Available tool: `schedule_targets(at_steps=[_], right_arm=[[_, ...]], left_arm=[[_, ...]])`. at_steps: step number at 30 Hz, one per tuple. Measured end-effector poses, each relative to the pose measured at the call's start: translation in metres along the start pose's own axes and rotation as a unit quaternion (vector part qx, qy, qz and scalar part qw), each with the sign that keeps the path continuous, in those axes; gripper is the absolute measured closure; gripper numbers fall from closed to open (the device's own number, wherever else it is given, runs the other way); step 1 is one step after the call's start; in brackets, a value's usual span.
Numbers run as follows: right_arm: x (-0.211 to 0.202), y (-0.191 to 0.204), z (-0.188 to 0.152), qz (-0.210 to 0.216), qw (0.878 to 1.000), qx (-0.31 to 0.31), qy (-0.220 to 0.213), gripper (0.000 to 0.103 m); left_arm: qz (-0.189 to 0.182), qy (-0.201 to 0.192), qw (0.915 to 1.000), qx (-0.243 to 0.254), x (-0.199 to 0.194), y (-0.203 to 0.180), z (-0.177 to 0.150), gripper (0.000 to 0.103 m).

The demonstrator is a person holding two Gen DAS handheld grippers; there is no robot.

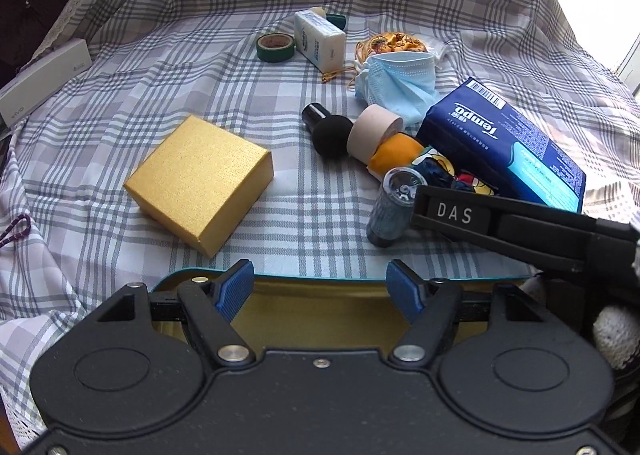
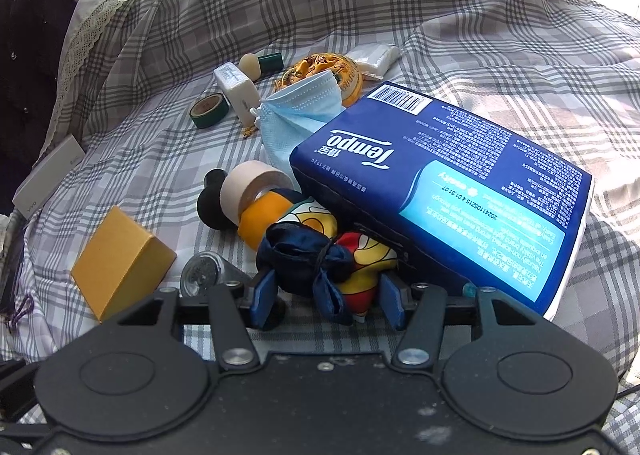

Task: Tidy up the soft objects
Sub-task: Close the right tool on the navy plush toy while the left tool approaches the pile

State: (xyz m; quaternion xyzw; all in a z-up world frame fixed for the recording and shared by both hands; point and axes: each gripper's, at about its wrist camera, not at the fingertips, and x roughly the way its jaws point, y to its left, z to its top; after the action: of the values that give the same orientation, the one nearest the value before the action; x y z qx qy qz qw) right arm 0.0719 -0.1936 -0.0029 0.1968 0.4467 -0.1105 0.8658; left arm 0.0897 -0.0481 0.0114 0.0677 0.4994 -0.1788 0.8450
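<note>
While our left gripper (image 1: pixel 320 287) holds its jaws apart and empty over a teal-rimmed tin (image 1: pixel 320 295) it mostly hides, we see the right gripper's arm cross the soft pouch (image 1: pixel 432 163). From the right wrist, our right gripper (image 2: pixel 326 297) brackets that pouch's tied end on the bed (image 2: pixel 480 55); whether they press it we cannot tell.

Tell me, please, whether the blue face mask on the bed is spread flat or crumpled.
Crumpled. The blue face mask lies bunched and folded over itself beside the Tempo tissue pack, pleats gathered unevenly.
</note>
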Motion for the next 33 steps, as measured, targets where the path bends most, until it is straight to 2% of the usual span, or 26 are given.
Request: schedule_targets(at_steps=[6, 10, 13, 19, 23, 25, 28, 29, 30, 33], right_arm=[[-0.004, -0.008, 0.003, 0.012, 1.000, 0.019, 0.001, 0.049], [-0.006, -0.012, 0.004, 0.017, 0.999, 0.031, 0.001, 0.049], [-0.008, -0.017, 0.007, 0.023, 0.999, 0.048, -0.003, 0.049], [-0.005, -0.013, 0.007, 0.020, 0.999, 0.038, -0.003, 0.049], [-0.001, -0.009, 0.006, 0.015, 0.999, 0.028, -0.005, 0.049], [0.001, -0.007, 0.008, 0.016, 0.999, 0.027, -0.004, 0.048], [0.003, -0.005, 0.009, 0.017, 1.000, 0.026, -0.002, 0.049], [0.003, -0.005, 0.009, 0.017, 1.000, 0.025, -0.002, 0.051], [0.003, -0.006, 0.008, 0.021, 0.999, 0.024, -0.003, 0.058], [-0.002, -0.009, 0.003, 0.034, 0.999, 0.030, -0.007, 0.074]], left_arm=[[-0.017, 0.000, 0.9988, 0.046, 0.017, -0.020, 0.011, 0.035], [0.002, -0.010, 0.9984, 0.056, 0.028, -0.016, 0.024, 0.034], [0.008, -0.007, 0.9990, 0.044, 0.037, -0.003, 0.028, 0.035], [-0.011, 0.032, 0.9994, 0.003, 0.061, 0.019, 0.028, 0.036], [-0.006, 0.020, 0.9997, 0.008, 0.064, 0.017, 0.027, 0.036], [-0.009, 0.020, 0.9997, 0.007, 0.066, 0.018, 0.027, 0.034], [-0.020, 0.024, 0.9994, 0.017, 0.070, 0.016, 0.028, 0.022], [-0.024, 0.027, 0.9991, 0.022, 0.071, 0.015, 0.028, 0.016], [-0.025, 0.029, 0.9989, 0.029, 0.073, 0.013, 0.028, 0.013], [-0.022, 0.034, 0.9982, 0.044, 0.074, 0.009, 0.028, 0.010]])
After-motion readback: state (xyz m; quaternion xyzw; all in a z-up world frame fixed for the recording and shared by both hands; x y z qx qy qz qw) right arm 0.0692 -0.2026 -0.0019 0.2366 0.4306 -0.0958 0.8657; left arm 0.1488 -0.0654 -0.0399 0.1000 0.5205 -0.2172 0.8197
